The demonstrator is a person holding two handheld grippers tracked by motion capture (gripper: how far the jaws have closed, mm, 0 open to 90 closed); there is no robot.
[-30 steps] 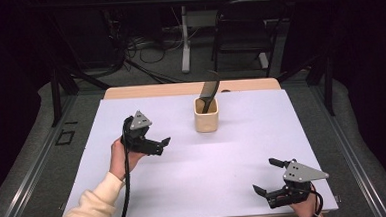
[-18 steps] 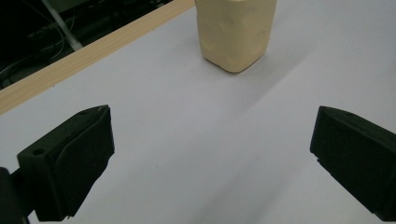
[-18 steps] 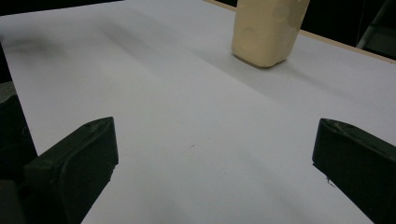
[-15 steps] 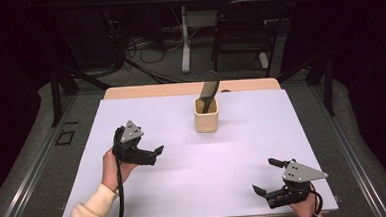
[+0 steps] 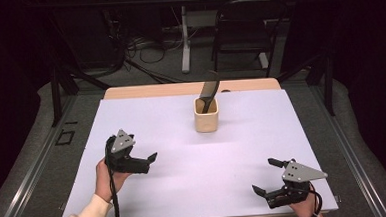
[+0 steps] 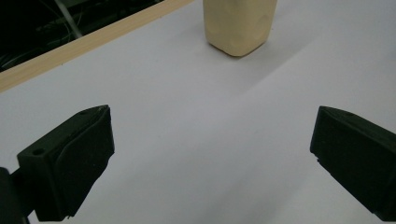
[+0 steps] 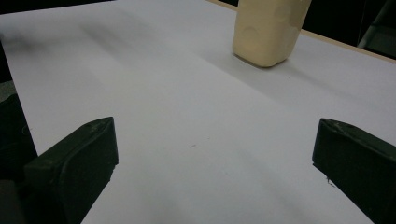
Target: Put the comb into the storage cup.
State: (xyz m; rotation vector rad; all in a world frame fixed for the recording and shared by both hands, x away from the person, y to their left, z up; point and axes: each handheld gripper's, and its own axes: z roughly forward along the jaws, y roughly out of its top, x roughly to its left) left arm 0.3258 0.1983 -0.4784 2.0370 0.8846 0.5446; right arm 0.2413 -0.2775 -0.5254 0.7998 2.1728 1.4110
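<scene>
Since the earlier shot, my left gripper [image 5: 151,157] has dropped back from near the cup [image 5: 206,115] toward the table's near-left part, while the right gripper [image 5: 268,176] hasn't budged from the near-right corner.

So the cup is where the work is. It sits upright on the white sheet, toward the far edge and roughly centred between the left and right sides. It's a pale cream, squarish holder with rounded corners and soft, slightly dimpled walls. A dark comb [image 5: 210,90] stands in it, leaning to the right with its top well above the rim. My guess is it leans because the cup is wider than the comb, so it just rests against the rim.

Both claws are released, jaws spread wide with nothing between them. In the left gripper view the cup [image 6: 240,25] sits ahead, a bit right of centre and well apart from the jaws. In the right gripper view it's [image 7: 269,31] ahead too, also well off. I reckon both are parked low by the near edge, out of the way, so the comb looks dropped off and done, or not yet picked.
</scene>
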